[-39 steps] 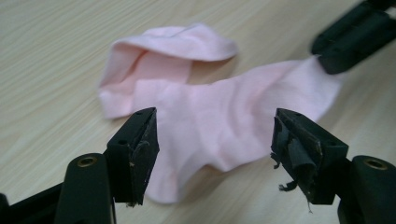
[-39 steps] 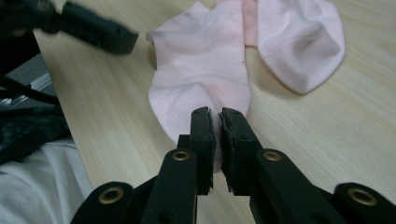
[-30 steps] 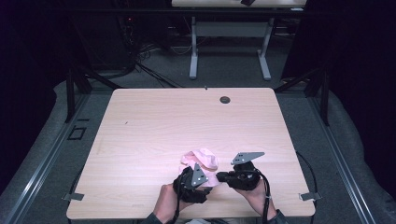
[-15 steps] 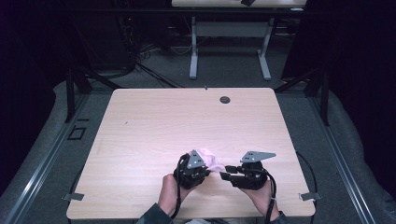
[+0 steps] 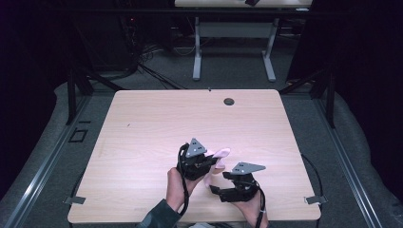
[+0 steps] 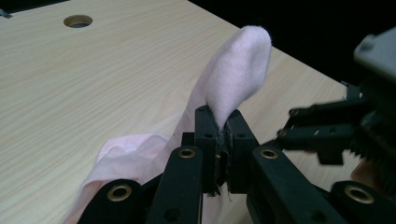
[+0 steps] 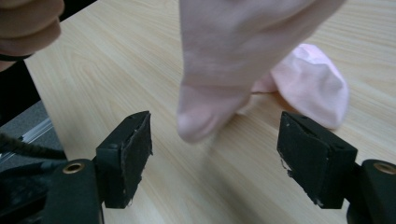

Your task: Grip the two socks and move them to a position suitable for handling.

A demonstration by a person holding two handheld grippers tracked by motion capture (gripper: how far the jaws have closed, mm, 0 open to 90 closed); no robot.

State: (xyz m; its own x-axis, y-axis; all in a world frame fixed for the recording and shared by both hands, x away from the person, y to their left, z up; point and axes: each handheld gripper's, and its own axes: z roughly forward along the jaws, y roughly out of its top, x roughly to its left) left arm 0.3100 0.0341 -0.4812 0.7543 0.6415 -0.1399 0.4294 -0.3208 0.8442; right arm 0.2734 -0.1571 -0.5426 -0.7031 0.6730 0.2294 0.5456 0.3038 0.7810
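— While the left gripper [image 5: 202,164] sits over the near middle of the table [image 5: 157,128], what do its jaws have?
— They are clamped tight on a fold of the pink cloth [image 6: 233,74]; 1 end stands up above the tips, the rest hangs beside the gripper toward the wood.
— And the right gripper [image 7: 212,154]?
— Its 2 jaws stand wide apart and have just been opening. A hanging end of the cloth dangles ahead of them, touching neither pad; another part rests on the tabletop beyond.
— Where are they relative to each other?
— Right gripper just beside the left, nearer the front edge.
— Anything else on the table?
— 1 round hole [image 5: 229,101] near the far edge.
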